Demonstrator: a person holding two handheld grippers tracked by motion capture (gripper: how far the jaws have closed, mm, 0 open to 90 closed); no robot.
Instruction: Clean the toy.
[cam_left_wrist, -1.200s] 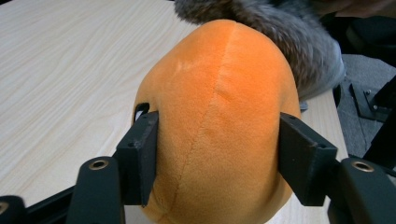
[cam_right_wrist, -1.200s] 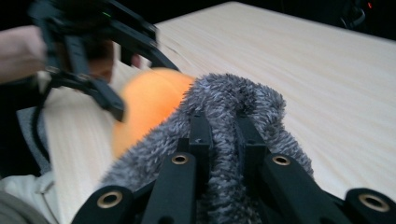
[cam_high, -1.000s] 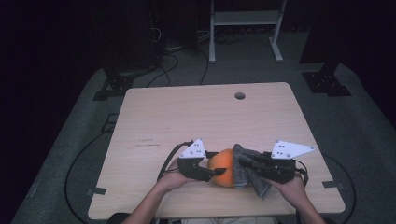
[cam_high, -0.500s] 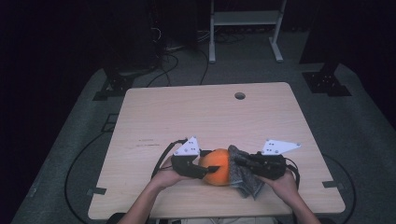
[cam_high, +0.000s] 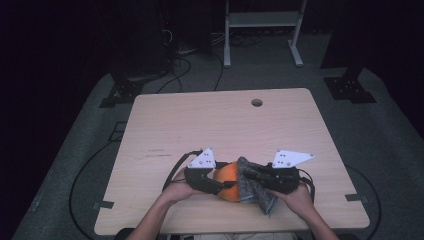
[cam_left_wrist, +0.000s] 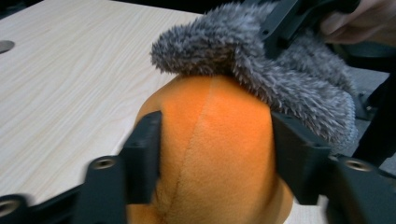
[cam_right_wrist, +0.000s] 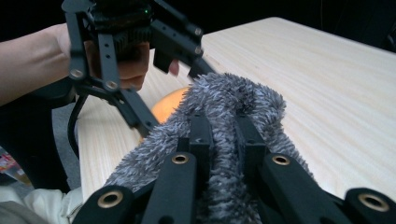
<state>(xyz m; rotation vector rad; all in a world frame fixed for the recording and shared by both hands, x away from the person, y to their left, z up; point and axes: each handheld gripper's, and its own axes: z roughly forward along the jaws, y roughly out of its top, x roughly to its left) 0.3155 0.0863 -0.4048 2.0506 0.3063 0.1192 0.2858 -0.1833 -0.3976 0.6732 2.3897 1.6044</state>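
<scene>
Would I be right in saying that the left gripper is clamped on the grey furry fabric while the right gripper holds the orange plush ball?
Not quite: the two are swapped. The left gripper is shut on the orange plush ball, as the left gripper view shows, and the right gripper pinches the grey furry fabric, as the right gripper view shows. The fabric drapes over the ball's top.

Table (cam_high: 210, 125): pale wood-grain top, smooth, matt. Orange plush (cam_left_wrist: 210, 154): soft short-pile cloth with a stitched seam. Grey cloth (cam_right_wrist: 233, 107): long, shaggy fur-like pile. Gripper jaws: black matt plastic with metal screws.
</scene>
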